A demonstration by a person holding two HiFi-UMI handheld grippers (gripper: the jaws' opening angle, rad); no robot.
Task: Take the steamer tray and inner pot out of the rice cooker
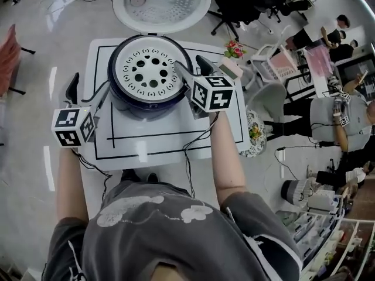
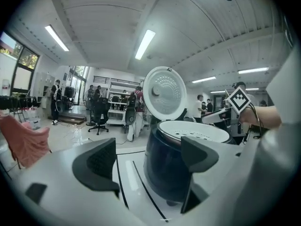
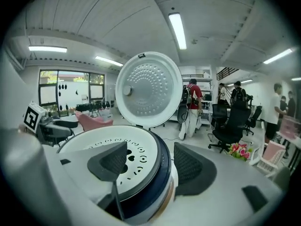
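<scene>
My right claw (image 3: 150,166) is wide open astride the cooker's (image 1: 146,107) rim, one jaw over the tray (image 1: 151,70) seated in its top. My left claw (image 2: 150,164) hangs wide and empty beside the cooker. I judge the tray comes first: pinch its edge, lift straight.

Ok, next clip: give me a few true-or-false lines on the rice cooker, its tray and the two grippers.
1. The rice cooker has its lid open. True.
2. The right gripper has its jaws apart, one over the steamer tray, one outside the rice cooker. True.
3. The steamer tray is already lifted out. False: it sits in the rice cooker.
4. The left gripper is shut on the rice cooker's rim. False: it is open beside the rice cooker, holding nothing.
</scene>
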